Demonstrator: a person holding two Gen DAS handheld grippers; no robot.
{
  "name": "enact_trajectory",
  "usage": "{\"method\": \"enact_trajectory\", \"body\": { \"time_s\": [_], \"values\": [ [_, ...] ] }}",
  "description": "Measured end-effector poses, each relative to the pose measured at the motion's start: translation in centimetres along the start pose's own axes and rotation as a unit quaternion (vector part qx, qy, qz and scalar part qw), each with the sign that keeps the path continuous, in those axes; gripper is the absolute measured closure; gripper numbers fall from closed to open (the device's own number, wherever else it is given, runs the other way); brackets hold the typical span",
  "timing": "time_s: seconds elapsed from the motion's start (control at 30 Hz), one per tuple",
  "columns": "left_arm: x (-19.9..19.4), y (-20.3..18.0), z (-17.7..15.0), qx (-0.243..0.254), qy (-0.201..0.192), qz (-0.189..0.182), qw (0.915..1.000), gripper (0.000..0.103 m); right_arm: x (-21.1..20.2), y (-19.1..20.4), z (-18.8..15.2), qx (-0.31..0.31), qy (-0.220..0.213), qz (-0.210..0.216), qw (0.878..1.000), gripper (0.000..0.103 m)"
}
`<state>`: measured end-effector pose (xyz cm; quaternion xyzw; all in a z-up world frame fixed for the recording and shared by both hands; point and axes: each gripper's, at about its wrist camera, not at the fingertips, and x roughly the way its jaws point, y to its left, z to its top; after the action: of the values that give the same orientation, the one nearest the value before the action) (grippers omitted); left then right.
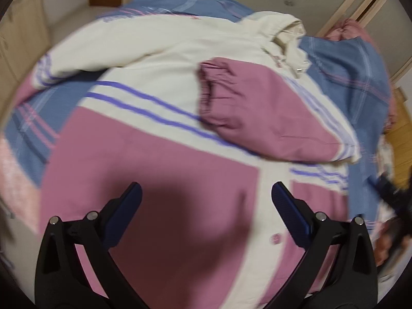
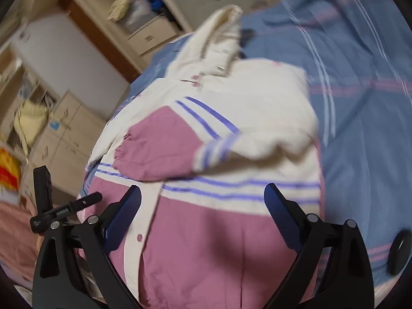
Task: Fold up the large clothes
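On bed (image 1: 342, 59): puffy, seemingly quilted jacket (image 1: 154, 59).

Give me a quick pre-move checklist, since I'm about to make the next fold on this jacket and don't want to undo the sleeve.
1. Left claw free of fabric: ok, it stands open with nothing between the pads.
2. Right claw free of fabric: ok, open, nothing in it.
3. One sleeve folded across the jacket front: ok, its pink cuff lies on the chest.
4. Other sleeve folded in: not ok, it lies spread out to the side.
5. Hood flat: not ok, it is bunched up at the collar.
6. Hem edge to grip: cannot tell, it lies below both views.
7. Blue plaid bedsheet clear beside the jacket: ok.
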<state>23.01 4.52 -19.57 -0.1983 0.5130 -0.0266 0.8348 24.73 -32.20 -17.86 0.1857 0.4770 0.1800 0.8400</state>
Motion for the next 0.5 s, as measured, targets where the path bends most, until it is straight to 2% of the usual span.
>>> {"method": "enact_trajectory", "body": {
  "time_s": [0.1,0.27,0.3,0.33,0.37,0.43,0.5],
  "values": [
    [1.8,-0.9,1.1,-0.016,0.001,-0.044,0.9989,0.002,0.1,-3.2,-1.8,0.057,0.002,0.002,0.998,0.007],
    [6.6,-0.6,4.2,-0.079,0.026,-0.083,0.9931,0.006,0.1,-4.1,-3.0,0.071,-0.008,0.011,0.997,0.007],
    [7.4,-0.5,5.0,-0.087,0.026,-0.088,0.9919,0.016,-0.1,-3.9,-2.8,0.073,-0.012,0.012,0.997,0.007],
    [8.0,-0.6,5.7,-0.093,0.023,-0.089,0.9914,0.031,-0.2,-4.0,-2.7,0.076,-0.017,0.012,0.997,0.007],
    [8.7,-0.7,6.5,-0.098,0.022,-0.086,0.9912,0.035,-0.5,-3.8,-2.3,0.078,-0.028,0.017,0.996,0.007],
    [9.6,-1.2,8.1,-0.1,0.016,-0.079,0.9917,0.053,-1.4,-3.5,-1.7,0.077,-0.05,0.027,0.995,0.007],
    [9.4,-1.6,9.3,-0.096,-0.005,-0.091,0.9912,0.06,-2.3,-2.8,-0.6,0.07,-0.097,0.023,0.993,0.007]
  ]
}}
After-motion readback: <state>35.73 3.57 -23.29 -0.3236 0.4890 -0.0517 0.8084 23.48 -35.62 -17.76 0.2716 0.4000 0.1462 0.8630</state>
